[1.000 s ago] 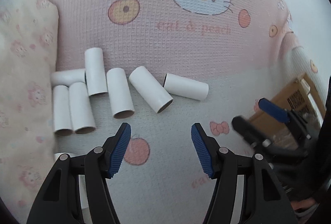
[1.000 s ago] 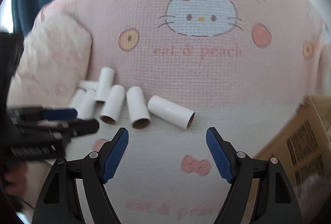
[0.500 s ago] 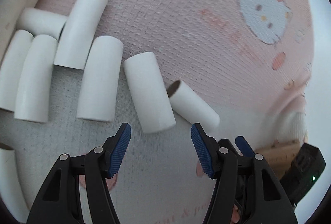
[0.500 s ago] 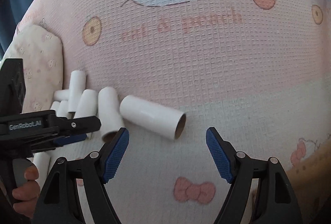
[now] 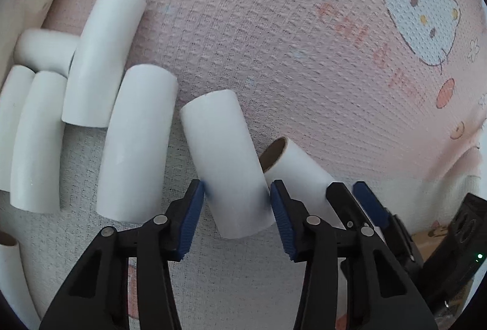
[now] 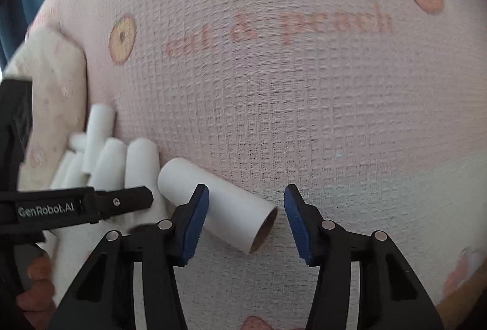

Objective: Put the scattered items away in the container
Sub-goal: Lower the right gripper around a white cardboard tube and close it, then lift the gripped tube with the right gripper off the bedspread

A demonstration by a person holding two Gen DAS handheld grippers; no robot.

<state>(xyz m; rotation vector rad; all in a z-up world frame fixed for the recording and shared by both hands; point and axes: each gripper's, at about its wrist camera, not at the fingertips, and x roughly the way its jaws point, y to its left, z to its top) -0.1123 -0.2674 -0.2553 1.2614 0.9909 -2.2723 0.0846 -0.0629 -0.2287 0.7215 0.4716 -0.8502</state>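
A: What lies loose on the bedding?

B: White cardboard tubes, all on their sides. One tube (image 5: 225, 165) lies nearly lengthwise to the left camera, and an angled tube (image 5: 299, 174) beside it shows its brown open end.

A: Do those two touch?

B: Possibly; the open end sits right at the first tube's flank, but I cannot tell contact.

A: And the others?

B: A tight cluster (image 5: 88, 104) to the left, several side by side, one short tube (image 5: 45, 51) lying crosswise behind them.
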